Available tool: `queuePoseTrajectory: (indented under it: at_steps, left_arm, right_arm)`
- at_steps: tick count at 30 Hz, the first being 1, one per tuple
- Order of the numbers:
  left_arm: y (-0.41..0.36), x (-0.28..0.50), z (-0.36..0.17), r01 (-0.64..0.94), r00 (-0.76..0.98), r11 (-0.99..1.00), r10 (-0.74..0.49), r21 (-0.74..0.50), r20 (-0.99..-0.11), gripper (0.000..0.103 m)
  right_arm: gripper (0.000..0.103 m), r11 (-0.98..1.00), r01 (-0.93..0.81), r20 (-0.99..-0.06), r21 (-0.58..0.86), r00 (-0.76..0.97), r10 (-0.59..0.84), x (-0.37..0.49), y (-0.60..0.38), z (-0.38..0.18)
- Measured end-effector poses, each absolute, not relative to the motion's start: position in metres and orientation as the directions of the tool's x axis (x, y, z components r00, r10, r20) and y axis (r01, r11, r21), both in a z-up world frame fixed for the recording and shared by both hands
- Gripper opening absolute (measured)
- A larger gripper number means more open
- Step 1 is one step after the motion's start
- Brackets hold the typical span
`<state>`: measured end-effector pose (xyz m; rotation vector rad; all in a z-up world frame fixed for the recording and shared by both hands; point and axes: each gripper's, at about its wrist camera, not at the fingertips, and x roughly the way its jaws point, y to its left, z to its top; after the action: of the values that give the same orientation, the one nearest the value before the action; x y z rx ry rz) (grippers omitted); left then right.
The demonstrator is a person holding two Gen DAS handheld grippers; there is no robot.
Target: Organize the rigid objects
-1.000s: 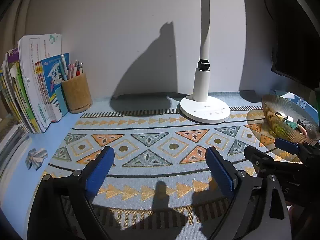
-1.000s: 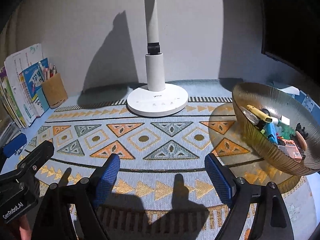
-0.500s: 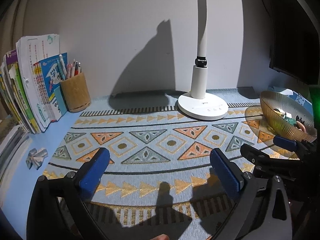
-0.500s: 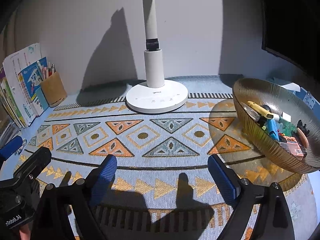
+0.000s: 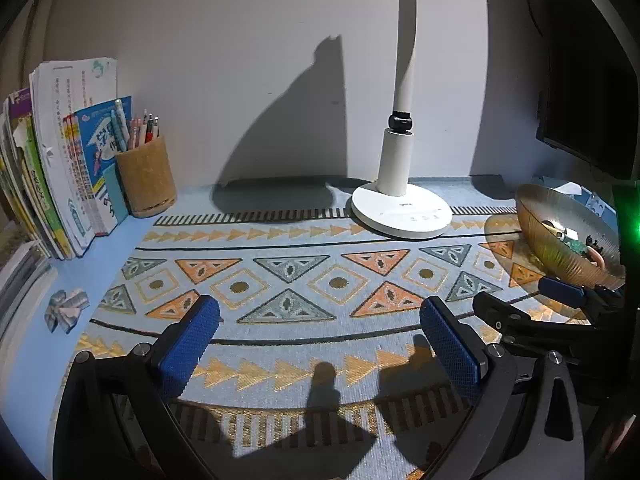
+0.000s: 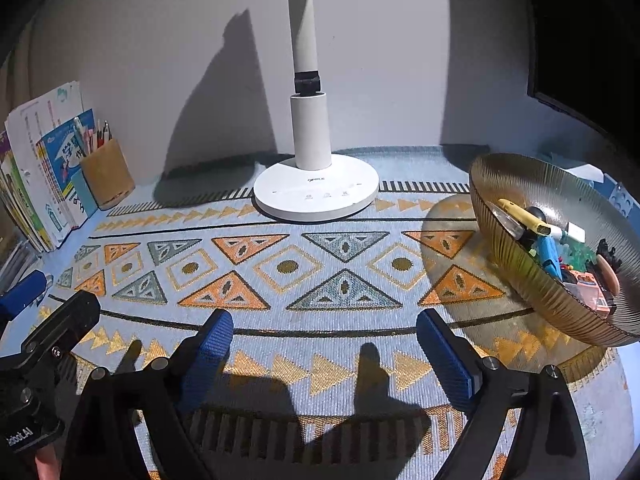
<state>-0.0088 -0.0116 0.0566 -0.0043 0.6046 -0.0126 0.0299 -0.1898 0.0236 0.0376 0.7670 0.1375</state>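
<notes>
At the far left a row of upright paperback books (image 5: pixel 60 168) is seen against the wall, and just beside it stands a cylindrical cork-textured pen holder (image 5: pixel 146 178) filled with pens. A crumpled scrap of paper (image 5: pixel 66 309) lies on the bare blue desk surface near the edge of a woven mat (image 5: pixel 288 280) patterned with orange and grey triangles and diamonds. The left gripper (image 5: pixel 320 332) is held spread wide above the mat, its blue, finely dimpled pads (image 5: pixel 188 344) clasping nothing. Further right, the round white base of a desk lamp (image 6: pixel 316 194) rests on the far edge of the mat, a smooth tubular stem rising from it. The right gripper (image 6: pixel 325 346) is likewise spread wide and empty over the mat. Compared with a second earlier, both cameras are seen to have drawn back slightly, the lamp and bowl appearing a little farther away. At the right a ribbed, amber glass bowl (image 6: pixel 516 256) sits on the mat's right end, holding the small rigid objects: a yellow marker (image 6: pixel 520 216), a blue pen (image 6: pixel 549 254) and other pieces too small to identify. A dark monitor (image 5: pixel 588 92) is seen behind the bowl.
</notes>
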Motion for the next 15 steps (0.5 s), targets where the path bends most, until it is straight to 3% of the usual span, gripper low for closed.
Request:
queuePoseTrajectory:
  at_steps: [15]
  left_arm:
    - [-0.0091, -0.0059, 0.0539, 0.009, 0.804, 1.000, -0.024, -0.028, -0.594, 0.101]
  right_arm:
    - [0.092, 0.991, -0.108, -0.695, 0.075, 0.708, 0.130, 0.0299, -0.1863, 0.0225]
